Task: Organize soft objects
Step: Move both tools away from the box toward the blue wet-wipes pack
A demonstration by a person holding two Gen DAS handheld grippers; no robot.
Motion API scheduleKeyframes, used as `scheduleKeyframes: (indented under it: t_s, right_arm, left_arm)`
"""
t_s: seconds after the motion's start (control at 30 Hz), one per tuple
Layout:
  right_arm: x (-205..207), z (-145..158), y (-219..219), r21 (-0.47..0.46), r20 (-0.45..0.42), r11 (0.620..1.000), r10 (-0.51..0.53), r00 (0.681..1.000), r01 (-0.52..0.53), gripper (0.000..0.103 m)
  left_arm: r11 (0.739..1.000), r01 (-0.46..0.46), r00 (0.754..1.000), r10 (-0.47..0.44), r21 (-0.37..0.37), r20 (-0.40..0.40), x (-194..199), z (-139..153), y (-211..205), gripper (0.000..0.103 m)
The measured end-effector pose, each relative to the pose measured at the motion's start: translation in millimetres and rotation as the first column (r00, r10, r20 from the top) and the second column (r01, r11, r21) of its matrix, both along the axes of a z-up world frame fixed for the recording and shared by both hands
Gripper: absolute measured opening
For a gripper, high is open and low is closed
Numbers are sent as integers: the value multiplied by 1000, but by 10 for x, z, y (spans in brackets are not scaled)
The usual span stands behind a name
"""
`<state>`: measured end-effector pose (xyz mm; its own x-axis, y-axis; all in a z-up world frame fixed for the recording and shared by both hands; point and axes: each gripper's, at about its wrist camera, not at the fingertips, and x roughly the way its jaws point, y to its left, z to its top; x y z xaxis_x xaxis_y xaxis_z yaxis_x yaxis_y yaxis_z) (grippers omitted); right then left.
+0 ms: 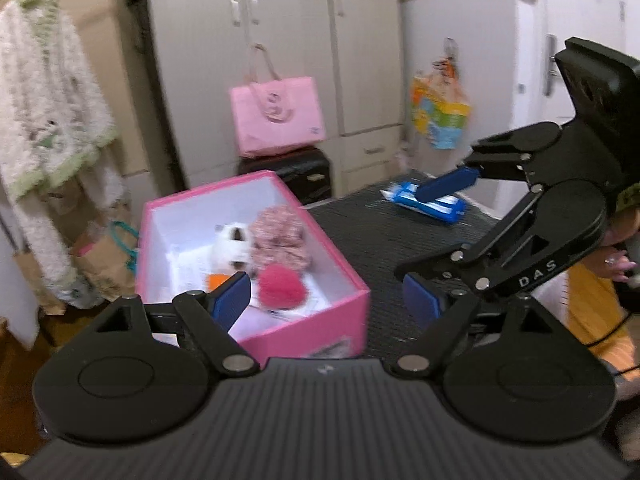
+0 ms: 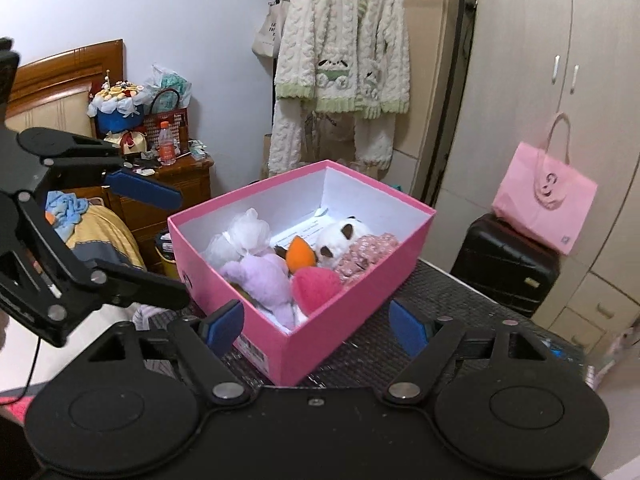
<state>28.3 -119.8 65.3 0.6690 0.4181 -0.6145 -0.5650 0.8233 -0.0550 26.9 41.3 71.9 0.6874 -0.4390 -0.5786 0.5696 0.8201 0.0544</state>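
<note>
Right wrist view | pink box [image 2: 352, 308] of soft toys [image 2: 276, 264] just beyond right gripper [image 2: 318, 326] | both grippers gape empty, left gripper [image 1: 326, 300] too | bare mat [image 1: 400, 236] right of box

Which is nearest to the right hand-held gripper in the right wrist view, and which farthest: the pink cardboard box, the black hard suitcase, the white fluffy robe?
1. Pink cardboard box, directly ahead.
2. Black hard suitcase, right.
3. White fluffy robe, hanging behind.

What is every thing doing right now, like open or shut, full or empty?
Pink box: lid off, holding soft toys.
Left gripper: jaws open, empty.
Right gripper: jaws open, empty.
Wardrobe doors: shut.
Black suitcase: shut, pink tote bag on top.
Blue wipes packet: lying flat on the dark table.
</note>
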Motion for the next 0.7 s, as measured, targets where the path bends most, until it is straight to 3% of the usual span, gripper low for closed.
scheduleKeyframes:
  t_s: [0.43,0.7]
  right_arm:
    - [-349,-220,-832,3,76,997,-79,994,79,85]
    - [-153,-499,-1287,52,57,991,-123,991,120,86]
  left_arm:
    - [990,140,987,-139,-1,-74,122,-87,-712,86]
    - [980,178,971,-190,-91,-146,393,-236,-1216,86]
